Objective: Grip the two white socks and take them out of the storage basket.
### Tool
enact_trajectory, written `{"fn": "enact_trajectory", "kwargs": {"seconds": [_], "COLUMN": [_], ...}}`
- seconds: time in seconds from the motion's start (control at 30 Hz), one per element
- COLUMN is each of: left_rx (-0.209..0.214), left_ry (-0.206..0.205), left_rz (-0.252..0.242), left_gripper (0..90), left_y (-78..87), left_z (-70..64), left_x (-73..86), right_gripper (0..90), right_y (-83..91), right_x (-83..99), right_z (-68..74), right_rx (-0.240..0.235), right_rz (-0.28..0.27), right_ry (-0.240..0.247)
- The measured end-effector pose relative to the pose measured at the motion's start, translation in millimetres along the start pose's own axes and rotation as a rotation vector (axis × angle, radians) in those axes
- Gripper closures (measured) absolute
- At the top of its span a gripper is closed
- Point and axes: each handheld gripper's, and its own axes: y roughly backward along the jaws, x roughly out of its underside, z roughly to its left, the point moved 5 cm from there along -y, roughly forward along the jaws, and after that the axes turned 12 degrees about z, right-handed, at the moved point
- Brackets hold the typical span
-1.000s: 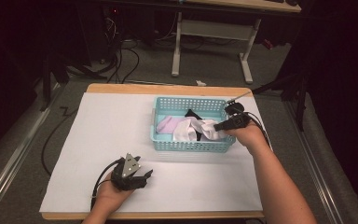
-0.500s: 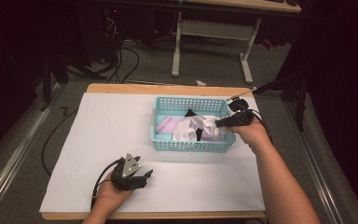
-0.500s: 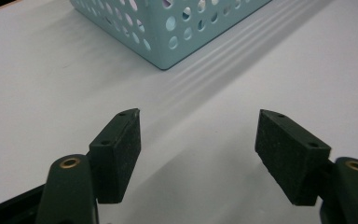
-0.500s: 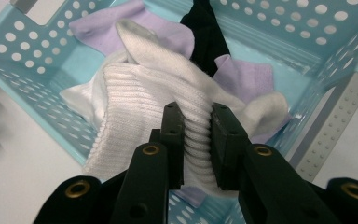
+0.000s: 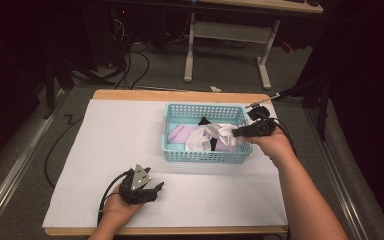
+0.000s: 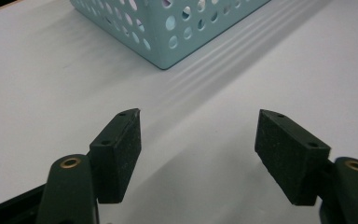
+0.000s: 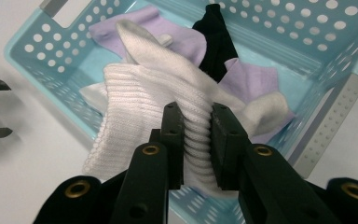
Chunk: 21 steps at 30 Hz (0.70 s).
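The right gripper (image 7: pixel 196 135) is clamped on a white ribbed sock (image 7: pixel 168 93), the cuff squeezed between its two black jaws at the lower centre of the right gripper view. In the high view that right gripper (image 5: pixel 240 132) sits right of centre, over the right end of the light blue perforated plastic basket (image 5: pixel 205 156), with the white ribbed sock (image 5: pixel 215 134) draped from it across the basket's contents. The sock is bunched and partly raised above the pile, its lower folds spilling toward the near left wall of the basket (image 7: pixel 37 70).

Underneath lie a pale lilac sock (image 7: pixel 168 37) at the upper centre of the right gripper view and a black sock (image 7: pixel 216 42) just beside it, both inside the basket. In the high view the lilac sock (image 5: pixel 179 134) shows at the basket's left end and the black sock (image 5: pixel 206 121) near its far wall.

The left gripper (image 5: pixel 152 189) rests low on the white sheet covering the table (image 5: pixel 115 140), at the lower left of centre in the high view, well apart from the basket. Its jaws stand wide apart with nothing between them; in the left gripper view the left gripper (image 6: pixel 198 140) looks toward a corner of the basket (image 6: pixel 168 32) at the top of the frame.
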Motion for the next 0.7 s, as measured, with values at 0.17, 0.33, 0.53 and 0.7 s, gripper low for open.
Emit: {"fn": "enact_trajectory", "kwargs": {"seconds": [0.17,0.33,0.53,0.7], "left_rx": [-0.001,-0.001,-0.002,-0.003], "left_ry": [-0.001,-0.002,-0.005,-0.005], "left_rz": [0.000,0.002,0.007,0.007], "left_gripper": [32.0,32.0,32.1,32.0], "left_y": [-0.1,-0.1,-0.1,-0.2], "left_z": [0.0,0.2,0.2,0.2], "left_x": [0.1,0.1,0.4,0.5], "right_gripper": [77.4,77.4,77.3,77.3], "right_y": [6.0,11.3,19.1,20.0], "right_x": [7.1,11.5,22.4,30.5], "right_z": [5.7,11.1,22.1,25.7], "right_rx": [0.002,0.004,-0.008,-0.013], "right_rz": [-0.007,-0.017,-0.037,-0.045], "right_ry": [0.013,0.033,0.052,0.057]}}
